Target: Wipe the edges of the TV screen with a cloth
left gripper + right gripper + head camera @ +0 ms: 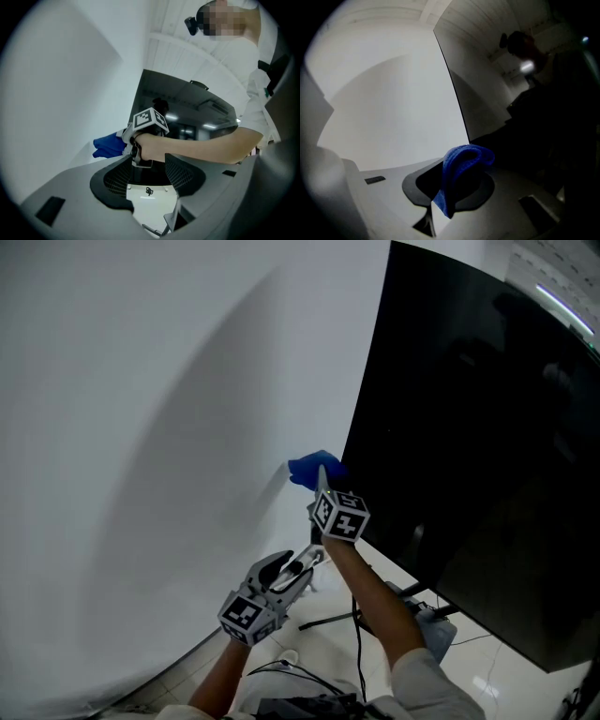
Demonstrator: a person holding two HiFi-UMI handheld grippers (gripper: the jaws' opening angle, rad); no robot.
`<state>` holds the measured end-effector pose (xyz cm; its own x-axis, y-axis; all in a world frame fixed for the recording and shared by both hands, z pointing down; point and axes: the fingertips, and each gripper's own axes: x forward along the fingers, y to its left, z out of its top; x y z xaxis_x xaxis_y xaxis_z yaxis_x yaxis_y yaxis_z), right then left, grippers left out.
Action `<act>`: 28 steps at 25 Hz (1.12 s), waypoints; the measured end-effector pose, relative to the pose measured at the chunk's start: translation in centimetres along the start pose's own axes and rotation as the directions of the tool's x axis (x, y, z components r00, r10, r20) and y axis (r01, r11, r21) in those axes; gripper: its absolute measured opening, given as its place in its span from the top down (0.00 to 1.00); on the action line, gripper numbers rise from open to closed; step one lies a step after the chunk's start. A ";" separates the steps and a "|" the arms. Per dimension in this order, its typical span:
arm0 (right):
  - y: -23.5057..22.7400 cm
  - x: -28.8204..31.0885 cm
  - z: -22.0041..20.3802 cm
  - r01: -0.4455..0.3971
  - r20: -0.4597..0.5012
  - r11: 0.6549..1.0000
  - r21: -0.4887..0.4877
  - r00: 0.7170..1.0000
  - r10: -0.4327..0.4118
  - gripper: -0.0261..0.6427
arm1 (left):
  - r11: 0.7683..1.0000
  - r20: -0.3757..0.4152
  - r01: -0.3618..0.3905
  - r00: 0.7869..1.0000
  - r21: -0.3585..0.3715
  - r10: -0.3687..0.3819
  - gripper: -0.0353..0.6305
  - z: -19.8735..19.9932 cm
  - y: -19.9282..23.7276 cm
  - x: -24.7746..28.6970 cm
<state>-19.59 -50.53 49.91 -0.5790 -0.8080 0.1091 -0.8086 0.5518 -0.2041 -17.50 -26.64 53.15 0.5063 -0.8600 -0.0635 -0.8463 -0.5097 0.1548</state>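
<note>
A plain white wall (141, 427) fills most of the head view. At its foot lies a pale, glossy floor (323, 643). Near the wall's base a thin black rod (328, 620) lies on the floor, crossed by a black cable (357, 652). A grey-blue bundle (437, 634) sits farther from the wall. Above the wall runs a slatted white ceiling (187, 56).

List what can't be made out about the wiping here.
1. Cloth-to-edge contact: in the head view the blue cloth and the right hand-held gripper cover the TV screen edge there.
2. Screen's far corners: cut off by the head view's right border.
3. Smudges: right gripper view too dark.
</note>
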 end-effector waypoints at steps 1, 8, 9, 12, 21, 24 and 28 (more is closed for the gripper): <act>0.4 -0.1 1.8 -0.005 0.024 1.000 0.003 1.000 0.005 0.86 | 1.000 0.005 0.006 1.000 0.010 -0.006 0.63 0.4 -0.2 -0.1; 3.5 -1.1 14.0 -0.019 0.192 1.000 -0.008 0.981 0.020 0.86 | 0.997 0.041 0.029 0.999 0.071 -0.032 0.63 2.6 -1.2 -1.2; 3.9 -1.2 15.9 -0.018 0.218 1.000 -0.017 0.976 0.021 0.86 | 0.998 0.048 0.025 0.998 0.065 -0.029 0.63 3.2 -1.3 -1.3; 4.7 -1.1 21.2 -0.011 0.281 0.999 -0.043 0.959 0.022 0.86 | 0.997 0.070 0.013 0.997 0.071 -0.018 0.63 4.5 -0.8 -1.6; 7.3 -2.8 31.6 0.056 0.394 0.994 -0.097 0.919 -0.014 0.86 | 0.995 0.096 -0.016 0.995 0.098 0.007 0.63 5.1 -0.1 -4.4; 8.1 -3.2 35.5 0.083 0.433 0.988 -0.133 0.901 -0.017 0.86 | 0.994 0.110 -0.027 0.994 0.102 0.016 0.63 5.7 0.3 -4.8; 8.7 -3.2 39.3 0.134 0.447 0.973 -0.187 0.894 -0.037 0.86 | 0.998 0.124 -0.041 0.992 0.047 0.035 0.63 6.2 -0.1 -5.1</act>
<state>-20.67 -51.26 9.54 -0.4410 -0.8345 -0.3303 -0.8838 0.4678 -0.0020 -21.04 -22.39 47.30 0.4521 -0.8737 -0.1796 -0.8732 -0.4746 0.1106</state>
